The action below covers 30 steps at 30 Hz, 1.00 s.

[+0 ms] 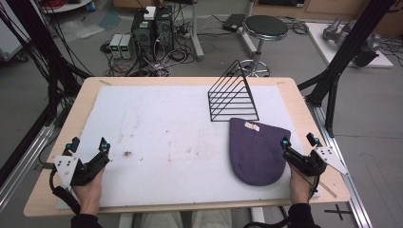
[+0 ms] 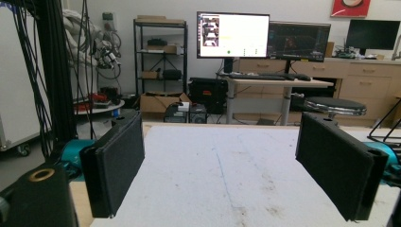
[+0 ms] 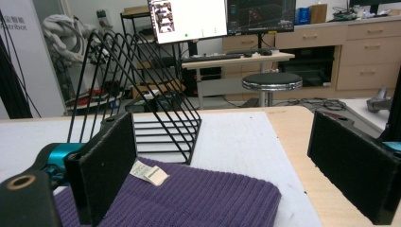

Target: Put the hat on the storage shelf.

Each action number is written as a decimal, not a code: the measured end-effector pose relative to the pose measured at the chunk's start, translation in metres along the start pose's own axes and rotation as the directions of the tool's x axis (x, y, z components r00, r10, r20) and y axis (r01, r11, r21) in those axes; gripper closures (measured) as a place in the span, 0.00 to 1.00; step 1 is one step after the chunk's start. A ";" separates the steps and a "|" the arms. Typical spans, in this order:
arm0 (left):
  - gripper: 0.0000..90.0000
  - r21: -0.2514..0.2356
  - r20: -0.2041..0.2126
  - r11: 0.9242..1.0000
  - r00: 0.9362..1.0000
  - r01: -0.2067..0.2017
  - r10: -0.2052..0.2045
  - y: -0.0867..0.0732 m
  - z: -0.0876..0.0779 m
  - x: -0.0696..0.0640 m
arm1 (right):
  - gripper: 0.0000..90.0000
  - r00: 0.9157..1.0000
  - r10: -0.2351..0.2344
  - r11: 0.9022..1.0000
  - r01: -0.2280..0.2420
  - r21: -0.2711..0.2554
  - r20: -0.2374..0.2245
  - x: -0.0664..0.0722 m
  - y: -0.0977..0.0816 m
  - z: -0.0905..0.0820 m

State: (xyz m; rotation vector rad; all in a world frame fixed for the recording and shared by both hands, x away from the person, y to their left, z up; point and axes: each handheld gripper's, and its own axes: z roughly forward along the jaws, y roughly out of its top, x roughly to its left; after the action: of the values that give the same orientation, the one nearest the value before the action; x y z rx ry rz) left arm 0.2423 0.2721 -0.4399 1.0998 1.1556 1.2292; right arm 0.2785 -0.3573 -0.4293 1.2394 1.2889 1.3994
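Observation:
A purple knitted beanie (image 1: 256,151) with a white label lies flat on the white mat, right of centre. Behind it stands a black wire rack (image 1: 233,95). My right gripper (image 1: 299,141) rests at the beanie's right edge, open, with nothing between its jaws; in the right gripper view the beanie (image 3: 198,198) lies under the left jaw and the rack (image 3: 142,109) is beyond. My left gripper (image 1: 88,145) sits near the table's front left corner, open and empty, over bare mat (image 2: 222,179).
The white mat (image 1: 161,137) covers most of the wooden table (image 1: 304,109). Black frame struts (image 1: 347,52) stand at both sides. A stool (image 1: 265,27), computer boxes and cables are on the floor beyond the far edge.

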 end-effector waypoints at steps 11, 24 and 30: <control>0.19 0.000 0.006 1.000 1.000 0.019 -0.019 0.003 0.006 -0.001 | 0.09 0.993 -0.052 0.999 0.053 0.009 -0.107 0.002 0.018 0.001; 0.19 0.014 0.020 1.000 1.000 0.014 -0.014 0.003 0.013 -0.003 | 0.09 0.939 -0.115 0.986 0.147 0.074 -0.324 0.005 0.028 0.014; 0.19 0.013 0.023 1.000 1.000 0.020 -0.020 0.005 0.015 -0.003 | 0.09 0.911 -0.139 0.970 0.203 0.130 -0.388 0.007 0.033 0.020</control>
State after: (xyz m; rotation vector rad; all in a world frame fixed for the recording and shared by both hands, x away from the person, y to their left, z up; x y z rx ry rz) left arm 0.2566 0.2689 -0.4334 1.1070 1.1555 1.1923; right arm 0.2980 -0.3510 -0.3960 0.9598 1.7676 1.4688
